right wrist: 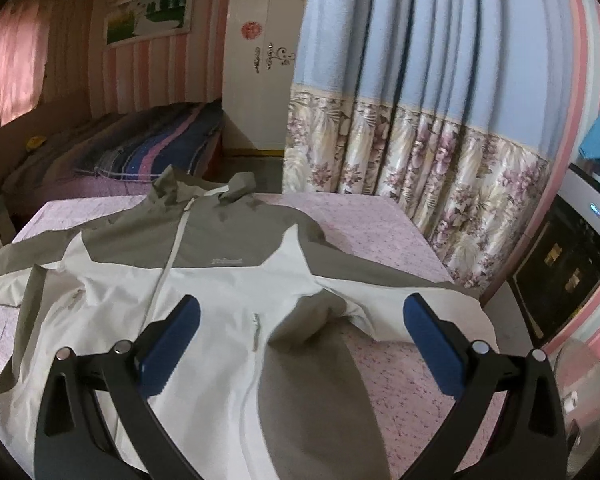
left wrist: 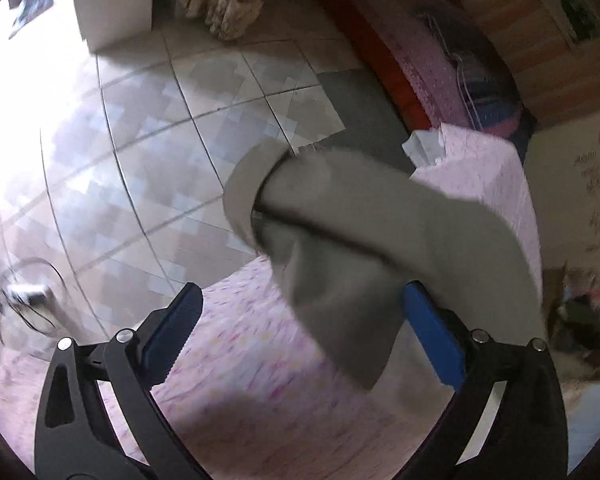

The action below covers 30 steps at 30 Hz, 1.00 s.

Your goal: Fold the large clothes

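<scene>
A grey-and-cream zip jacket lies spread front-up on a table with a pink cloth, collar at the far side. My right gripper is open and empty above the jacket's lower right part, near the right sleeve. In the left wrist view a grey sleeve with its cuff lies over the pink cloth by the table edge. My left gripper is open; the sleeve drapes in front of its right finger, and I cannot tell whether they touch.
A tiled floor lies past the table edge, with a cable and small device. A bed with striped bedding, a white wardrobe, a blue floral curtain and a dark appliance surround the table.
</scene>
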Available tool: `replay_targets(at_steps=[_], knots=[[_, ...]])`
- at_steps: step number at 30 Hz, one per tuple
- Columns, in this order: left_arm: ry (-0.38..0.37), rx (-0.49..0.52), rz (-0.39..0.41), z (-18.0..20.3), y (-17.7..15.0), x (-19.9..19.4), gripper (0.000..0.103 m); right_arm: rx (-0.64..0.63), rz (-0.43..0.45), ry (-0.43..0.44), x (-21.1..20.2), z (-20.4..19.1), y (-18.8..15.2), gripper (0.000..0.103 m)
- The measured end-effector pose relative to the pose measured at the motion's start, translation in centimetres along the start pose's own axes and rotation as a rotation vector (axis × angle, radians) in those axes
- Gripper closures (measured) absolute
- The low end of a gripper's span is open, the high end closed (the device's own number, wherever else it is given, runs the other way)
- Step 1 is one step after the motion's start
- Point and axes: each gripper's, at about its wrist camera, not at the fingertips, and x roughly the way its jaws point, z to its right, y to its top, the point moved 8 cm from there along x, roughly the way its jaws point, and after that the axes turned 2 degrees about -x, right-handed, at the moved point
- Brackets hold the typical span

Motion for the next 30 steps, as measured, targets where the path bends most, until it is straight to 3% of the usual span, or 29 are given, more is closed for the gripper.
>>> replay_targets(at_steps=[2,3,4,7,11,14,17,20,23,26,30], knots=[[-0.05,-0.012,-0.004,0.3,1.6,0.1,0.05,0.028,-0.003,0.006,0.0,0.8,-0.3,0.001],[-0.06,-0.004,-0.02,0.8,2.0,0.4,0.094,0.033,-0.005,0.01,0.0,1.0,-0.4,0.001],[-0.038,-0.006,-0.028,0.9,2.4,0.7,0.103,0.034,-0.008,0.014,0.1,1.1,-0.5,0.001],[0.001,0.039,0.036,0.9,3.2,-0.6,0.103,0.023,-0.002,0.01,0.4,1.3,-0.5,0.001],[-0.003,0.119,0.303,2.9,3.3,-8.6,0.103,0.015,0.009,-0.004,0.8,2.1,-0.4,0.001],[0.061,0.294,0.514,8.2,0.6,-15.4,0.103,-0.005,0.02,-0.006,1.6,2.9,0.1,0.001],[0.041,0.435,0.573,13.5,-3.7,-18.4,0.103,-0.024,-0.006,0.011,3.4,3.4,0.1,0.001],[-0.04,0.603,0.52,20.1,-10.7,-18.6,0.103,-0.073,-0.025,-0.009,5.3,3.4,0.0,0.001],[-0.156,0.76,0.386,26.8,-19.9,-16.9,0.103,-0.082,-0.017,-0.042,5.5,3.9,0.6,0.001],[-0.305,0.937,0.225,34.1,-31.5,-14.6,0.103,-0.043,0.001,0.046,5.0,4.2,1.7,0.001],[-0.394,1.119,0.14,39.9,-43.7,-12.4,0.103,-0.063,0.027,0.021,4.7,5.2,2.5,0.001]])
